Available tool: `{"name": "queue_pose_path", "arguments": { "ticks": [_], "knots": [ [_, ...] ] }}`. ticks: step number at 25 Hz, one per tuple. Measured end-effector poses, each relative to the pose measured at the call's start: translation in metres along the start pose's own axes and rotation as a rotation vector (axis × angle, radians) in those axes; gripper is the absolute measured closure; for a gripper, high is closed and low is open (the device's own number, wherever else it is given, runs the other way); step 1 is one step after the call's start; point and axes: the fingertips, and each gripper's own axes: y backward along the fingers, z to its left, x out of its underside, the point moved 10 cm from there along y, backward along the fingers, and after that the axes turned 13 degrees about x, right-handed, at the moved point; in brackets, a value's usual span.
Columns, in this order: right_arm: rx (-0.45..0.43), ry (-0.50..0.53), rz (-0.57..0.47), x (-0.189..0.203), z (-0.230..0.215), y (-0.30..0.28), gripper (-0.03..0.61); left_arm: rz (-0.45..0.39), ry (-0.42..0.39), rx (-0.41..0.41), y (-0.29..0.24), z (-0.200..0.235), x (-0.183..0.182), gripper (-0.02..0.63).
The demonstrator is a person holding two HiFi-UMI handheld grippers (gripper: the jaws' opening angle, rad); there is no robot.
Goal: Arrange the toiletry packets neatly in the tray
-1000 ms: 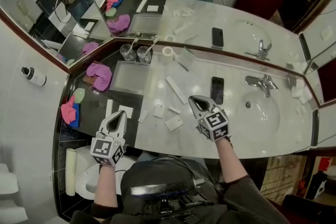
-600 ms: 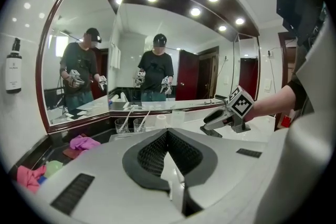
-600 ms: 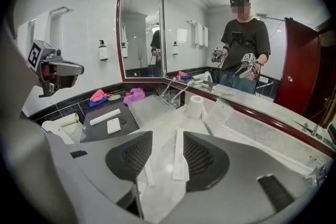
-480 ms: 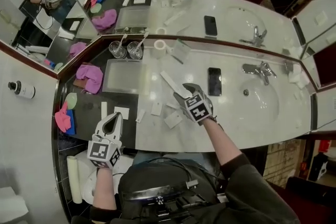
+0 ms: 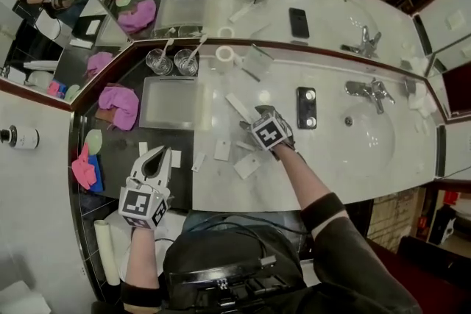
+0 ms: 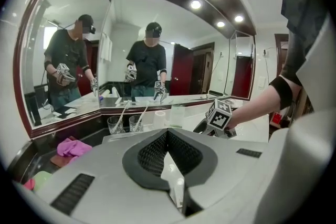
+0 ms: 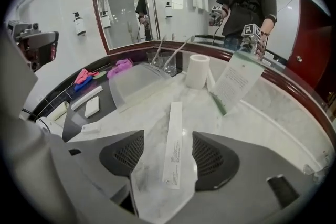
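Observation:
A long white packet (image 7: pixel 174 143) lies flat on the marble counter between my right gripper's (image 7: pixel 169 136) jaws, which are opening; the pads do not touch it. In the head view the right gripper (image 5: pixel 252 116) sits at the near end of that long packet (image 5: pixel 237 106). The frosted tray (image 5: pixel 168 103) stands to its left, seen also in the right gripper view as the tray (image 7: pixel 137 84). Smaller white packets (image 5: pixel 221 151) (image 5: pixel 246 166) lie on the counter nearer me. My left gripper (image 5: pixel 157 153) hovers over the dark counter, shut and holding nothing (image 6: pixel 168 136).
Two glasses (image 5: pixel 171 62), a toilet roll (image 5: pixel 224 55) and a printed card (image 7: pixel 239 78) stand behind the tray. A pink cloth (image 5: pixel 120 103) lies left of it. A phone (image 5: pixel 306 106), the tap (image 5: pixel 368 90) and the basin (image 5: pixel 368 143) are to the right.
My right gripper has moved left and forward to the long packet, and its jaws have gone from shut to wide apart. The left gripper has stayed shut in about the same place.

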Motion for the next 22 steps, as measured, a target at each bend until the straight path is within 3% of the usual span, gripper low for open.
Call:
{"name": "queue_pose_path", "arguments": {
  "ticks": [11, 12, 15, 22],
  "knots": [
    [-0.052, 0.155, 0.194, 0.005, 0.002, -0.058, 0.327, 0.000, 0.016, -0.039, -0.001, 0.002, 0.014, 0.612],
    [-0.053, 0.170, 0.207, 0.006, 0.002, -0.060, 0.367, 0.009, 0.024, -0.044, 0.000, 0.002, 0.014, 0.612],
    [-0.068, 0.193, 0.227, 0.009, 0.005, -0.064, 0.428, 0.016, 0.043, -0.060, 0.003, 0.002, 0.015, 0.612],
    [-0.073, 0.279, 0.240, 0.014, 0.014, -0.064, 0.434, 0.008, 0.059, -0.072, 0.003, 0.001, 0.015, 0.612]
  ]
}}
